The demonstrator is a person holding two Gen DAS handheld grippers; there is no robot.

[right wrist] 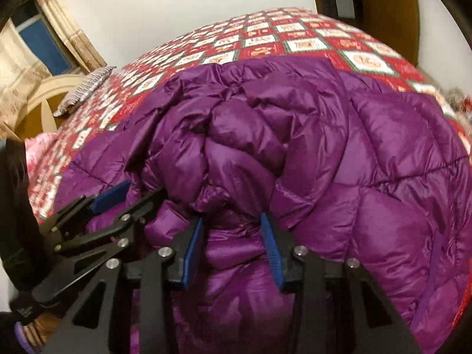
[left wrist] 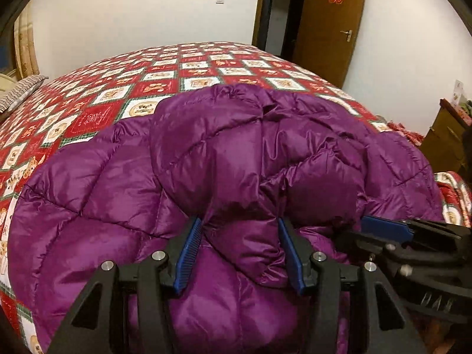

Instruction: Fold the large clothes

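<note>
Purple quilted down jacket [left wrist: 236, 159] lies spread on a bed [left wrist: 97, 100] covered in a red, white and green patchwork print. The middle of the jacket is bunched into a puffy ridge running away from the cameras.

Left tool [left wrist: 240, 230]: blue-padded fingers [left wrist: 188, 253] stand either side of a fold at the near end of that ridge, both pads pressed into the fabric, so it grips the jacket. Right tool [right wrist: 231, 230]: same posture just beside it, pads dug into the neighbouring bunch of fabric, gripping the jacket as well. Each tool shows at the edge of the other's view, the two close together and angled down at the bed.

Striped pillow [left wrist: 20, 94] at the far left of the bed. Brown wooden door [left wrist: 327, 26] with a red paper cutting beyond the far corner. Curtained window [right wrist: 38, 41] to the left.
</note>
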